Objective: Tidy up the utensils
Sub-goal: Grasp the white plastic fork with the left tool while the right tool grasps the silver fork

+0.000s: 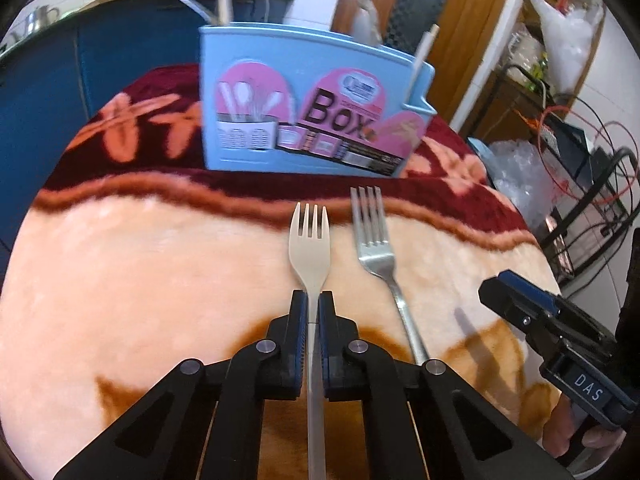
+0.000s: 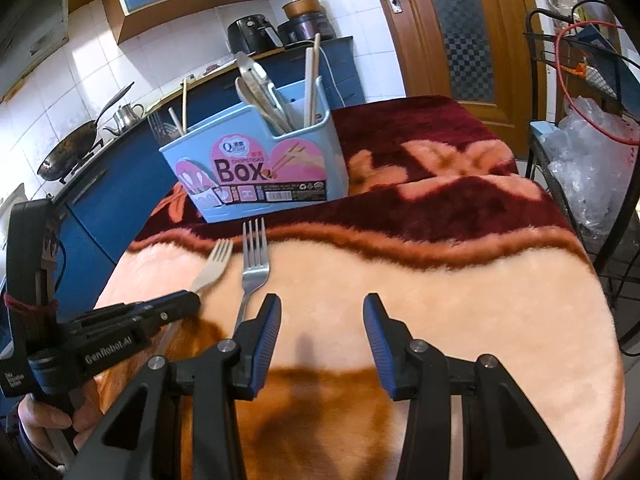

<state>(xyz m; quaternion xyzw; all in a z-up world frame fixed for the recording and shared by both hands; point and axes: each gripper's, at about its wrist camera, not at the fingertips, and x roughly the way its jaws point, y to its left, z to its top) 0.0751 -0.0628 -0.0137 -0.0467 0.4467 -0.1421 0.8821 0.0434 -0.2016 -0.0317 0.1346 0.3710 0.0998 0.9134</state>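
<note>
Plastic fork [image 1: 310,256], just in front of the blue box [image 1: 308,120] and left of the steel fork [image 1: 376,248], sat pinched by your left gripper [image 1: 313,300]; lift level (handle slim). Your right gripper [image 2: 322,312] hung parted, empty.

The left hand-held gripper [image 1: 313,300] is pointing steeply downward, its jaws clamping the neck of the white plastic fork [image 1: 310,248]. The right hand-held gripper [image 2: 322,312] is tilting downward too, its blue-padded jaws standing apart around nothing. A hand [image 2: 52,420] is gripping the left gripper's handle.
</note>
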